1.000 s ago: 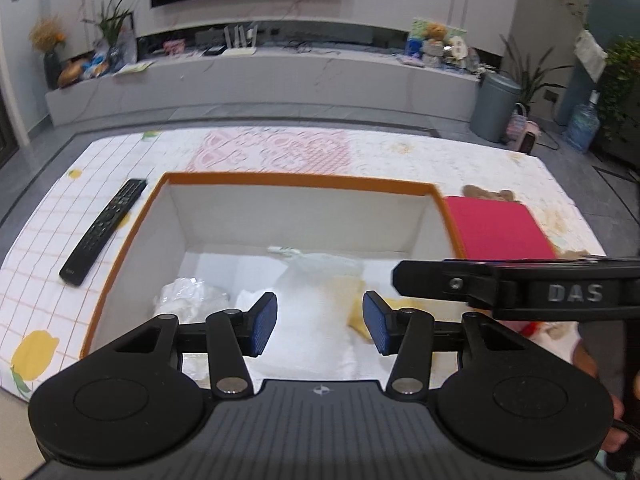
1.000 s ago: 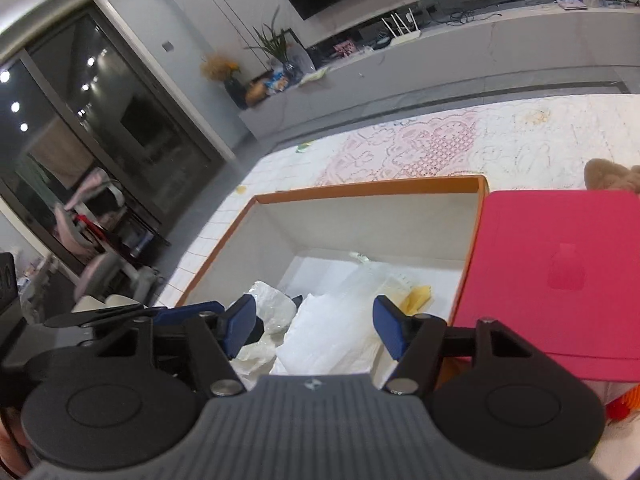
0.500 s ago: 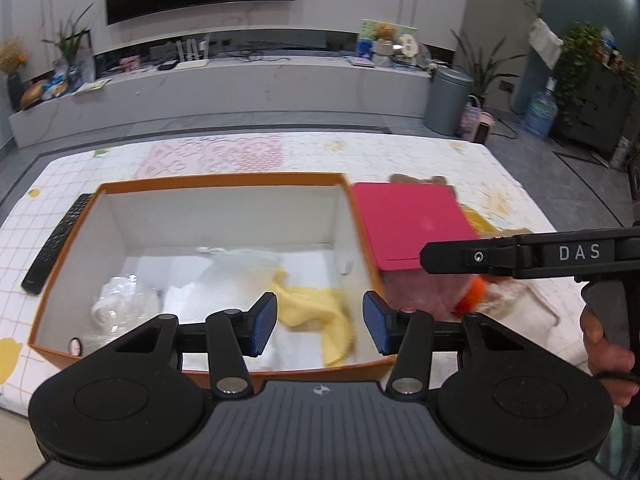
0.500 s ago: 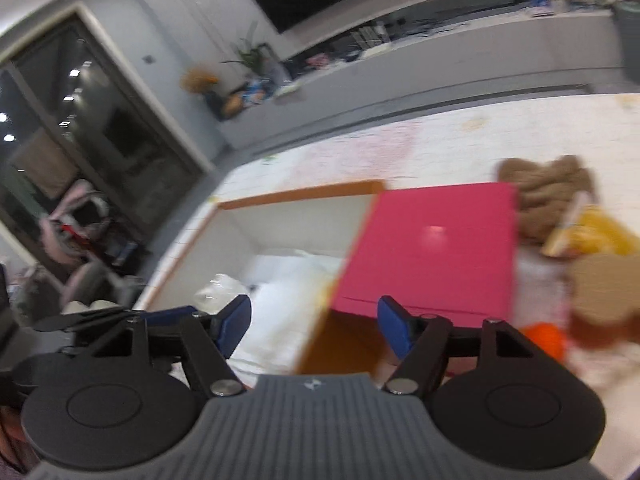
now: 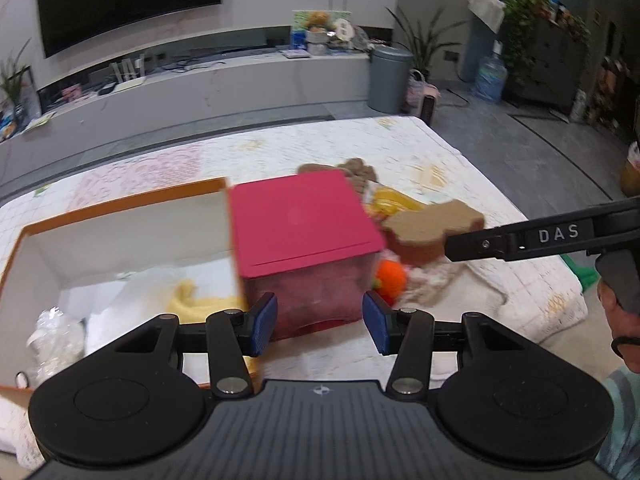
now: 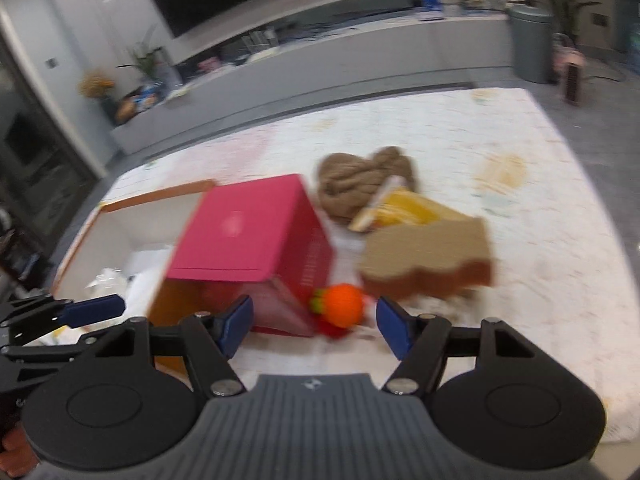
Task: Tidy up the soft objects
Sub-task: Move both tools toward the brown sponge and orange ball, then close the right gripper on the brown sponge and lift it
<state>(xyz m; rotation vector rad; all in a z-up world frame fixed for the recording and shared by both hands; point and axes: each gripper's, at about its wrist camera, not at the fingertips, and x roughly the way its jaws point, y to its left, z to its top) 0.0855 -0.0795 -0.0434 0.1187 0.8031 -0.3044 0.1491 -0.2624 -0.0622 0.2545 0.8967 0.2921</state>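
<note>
Both grippers hang with fingers wide apart and hold nothing: the left gripper (image 5: 319,322) faces the pink box (image 5: 304,236), the right gripper (image 6: 315,322) the orange toy (image 6: 343,306). At ten o'clock stands the open box (image 5: 120,204). A brown cushion (image 6: 428,258) and brown knit (image 6: 364,182) lie on the worktop (image 6: 520,184) at one o'clock.

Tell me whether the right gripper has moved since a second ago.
Yes. The right gripper has swung rightward: the orange-rimmed white cardboard box once ahead now sits left, and the orange plush toy lies between its open jaws.
</note>
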